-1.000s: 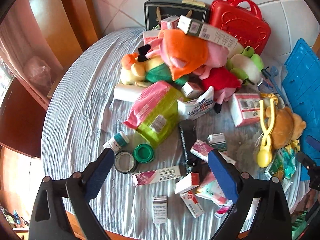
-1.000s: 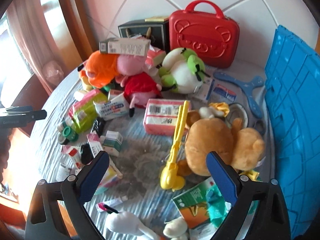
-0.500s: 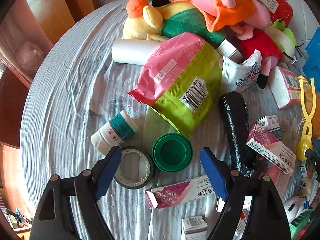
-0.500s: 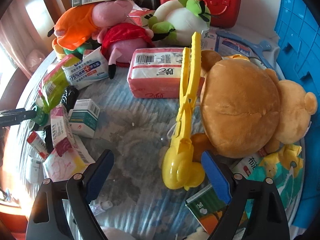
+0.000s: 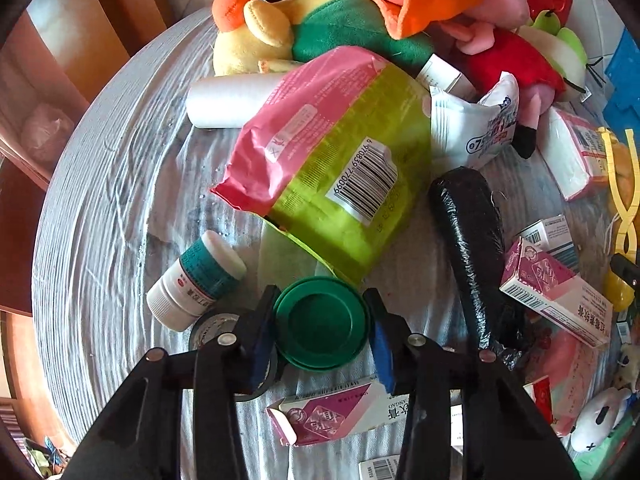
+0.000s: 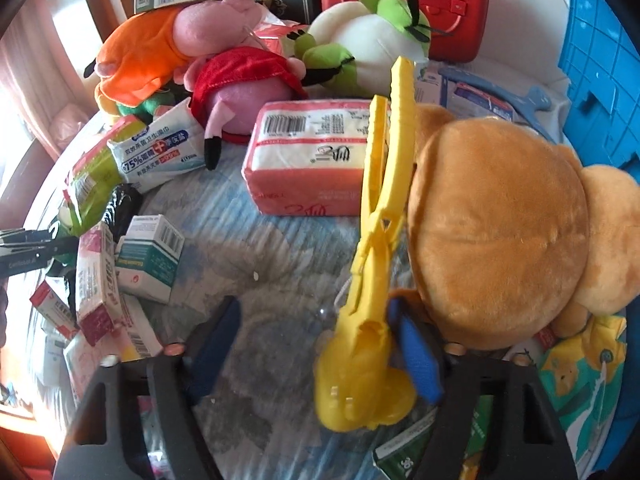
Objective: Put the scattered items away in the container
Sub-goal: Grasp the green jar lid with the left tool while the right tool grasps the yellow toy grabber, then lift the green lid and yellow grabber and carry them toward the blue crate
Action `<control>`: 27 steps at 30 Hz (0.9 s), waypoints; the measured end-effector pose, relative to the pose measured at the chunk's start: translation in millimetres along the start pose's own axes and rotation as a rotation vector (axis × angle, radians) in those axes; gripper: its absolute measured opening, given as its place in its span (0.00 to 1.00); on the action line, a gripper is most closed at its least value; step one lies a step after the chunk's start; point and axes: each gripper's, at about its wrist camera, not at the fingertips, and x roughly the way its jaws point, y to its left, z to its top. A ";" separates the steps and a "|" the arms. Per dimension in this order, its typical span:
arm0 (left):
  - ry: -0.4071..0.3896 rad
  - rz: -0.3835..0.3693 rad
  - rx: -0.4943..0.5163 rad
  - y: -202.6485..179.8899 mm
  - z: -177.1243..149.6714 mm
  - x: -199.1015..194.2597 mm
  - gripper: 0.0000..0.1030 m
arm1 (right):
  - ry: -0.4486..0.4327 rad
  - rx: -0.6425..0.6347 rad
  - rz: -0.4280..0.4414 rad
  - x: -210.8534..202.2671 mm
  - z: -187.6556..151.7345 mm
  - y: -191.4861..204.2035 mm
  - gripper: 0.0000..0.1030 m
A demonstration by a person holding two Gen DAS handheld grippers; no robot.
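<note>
Left gripper (image 5: pixel 320 322) first, in its own wrist view: it points steeply down at the cloth-covered table (image 5: pixel 100 208), its jaws closing around a round green lid (image 5: pixel 322 322). The lid lies flat between the two blue pads; the left pad appears to touch its rim, the right one sits just beside it. A white pill bottle (image 5: pixel 196 284) lies on its side just left of the gripper, a roll of tape (image 5: pixel 216 328) sits under the left finger, and a pink-and-green packet (image 5: pixel 332 168) lies just beyond the lid.

Right gripper (image 6: pixel 316 340), in the right wrist view, is also closing. A yellow plastic clamp toy (image 6: pixel 372 280) lies between the fingers, its bulbous end against the right pad, while the left pad stands apart from it over bare cloth. A brown plush bear (image 6: pixel 504 232) lies just right of the toy, and a pink tissue pack (image 6: pixel 308 156) beyond it. The blue container (image 6: pixel 600 64) stands at the far right edge.
</note>
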 end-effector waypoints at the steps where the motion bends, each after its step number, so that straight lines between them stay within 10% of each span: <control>1: -0.002 -0.001 0.000 1.2 -0.1 -0.1 0.40 | 0.008 -0.002 -0.001 1.5 2.0 1.5 0.39; 27: -0.086 -0.035 -0.034 15.7 10.7 -30.4 0.39 | 0.016 0.003 0.030 -20.1 6.8 6.0 0.23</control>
